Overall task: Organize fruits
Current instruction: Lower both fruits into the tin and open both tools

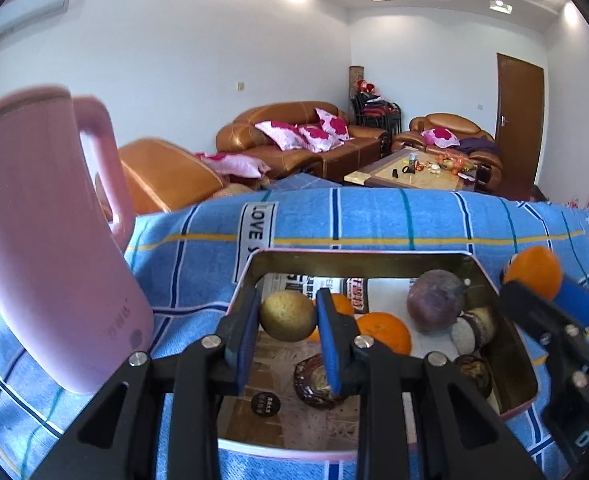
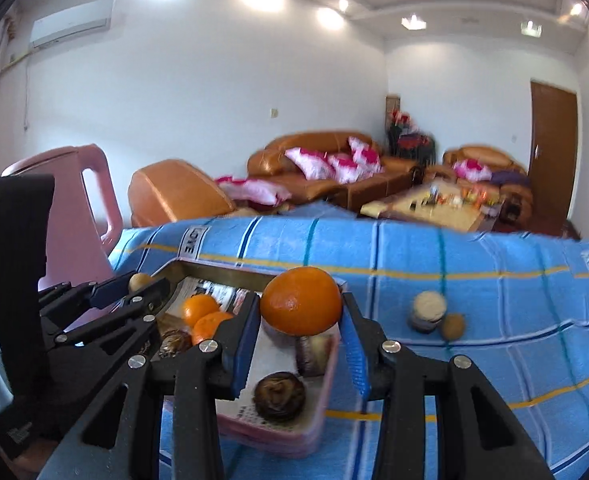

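Note:
My left gripper (image 1: 288, 316) is shut on a yellow-green round fruit (image 1: 287, 316) and holds it over the open metal tin (image 1: 374, 258). The tin holds oranges (image 1: 384, 330), a purple fruit (image 1: 436, 296) and dark brown fruits (image 1: 314, 382). My right gripper (image 2: 301, 302) is shut on an orange (image 2: 301, 300) above the tin's right edge (image 2: 330, 376); it shows at the right in the left wrist view (image 1: 534, 270). Two small fruits (image 2: 428, 312) lie on the blue cloth to the right of the tin.
A tall pink jug (image 1: 46, 240) stands close at the left of the tin on the blue checked cloth (image 1: 374, 216). Beyond the table edge are brown sofas (image 1: 306, 140) and a coffee table (image 1: 414, 172).

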Available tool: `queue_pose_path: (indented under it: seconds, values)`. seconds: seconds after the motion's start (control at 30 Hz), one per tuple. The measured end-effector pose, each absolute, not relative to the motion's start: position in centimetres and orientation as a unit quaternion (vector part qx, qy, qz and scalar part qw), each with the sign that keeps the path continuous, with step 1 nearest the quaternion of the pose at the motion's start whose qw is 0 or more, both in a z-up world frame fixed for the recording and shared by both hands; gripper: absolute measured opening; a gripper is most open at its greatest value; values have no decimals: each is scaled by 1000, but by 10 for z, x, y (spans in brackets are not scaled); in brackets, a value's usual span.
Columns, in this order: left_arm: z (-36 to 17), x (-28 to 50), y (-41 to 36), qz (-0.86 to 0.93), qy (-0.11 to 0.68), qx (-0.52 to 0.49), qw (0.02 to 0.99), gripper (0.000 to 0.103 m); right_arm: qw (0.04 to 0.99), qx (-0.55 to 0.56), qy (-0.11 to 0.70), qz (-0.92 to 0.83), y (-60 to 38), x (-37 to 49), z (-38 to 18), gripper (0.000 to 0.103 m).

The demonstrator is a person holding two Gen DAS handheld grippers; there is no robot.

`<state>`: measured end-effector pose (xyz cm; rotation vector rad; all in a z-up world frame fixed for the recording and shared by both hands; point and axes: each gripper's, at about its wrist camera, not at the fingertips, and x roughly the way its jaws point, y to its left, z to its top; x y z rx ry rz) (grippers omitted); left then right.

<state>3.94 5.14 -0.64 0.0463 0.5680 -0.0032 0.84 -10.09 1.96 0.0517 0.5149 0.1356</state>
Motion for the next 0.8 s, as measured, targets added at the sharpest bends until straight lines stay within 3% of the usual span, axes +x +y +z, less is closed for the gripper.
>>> queue_pose_path:
  seconds: [0.8]
  values:
    - [-20, 61, 66, -1, 337, 4, 941, 30, 933, 47, 338, 114, -76, 42, -13, 42]
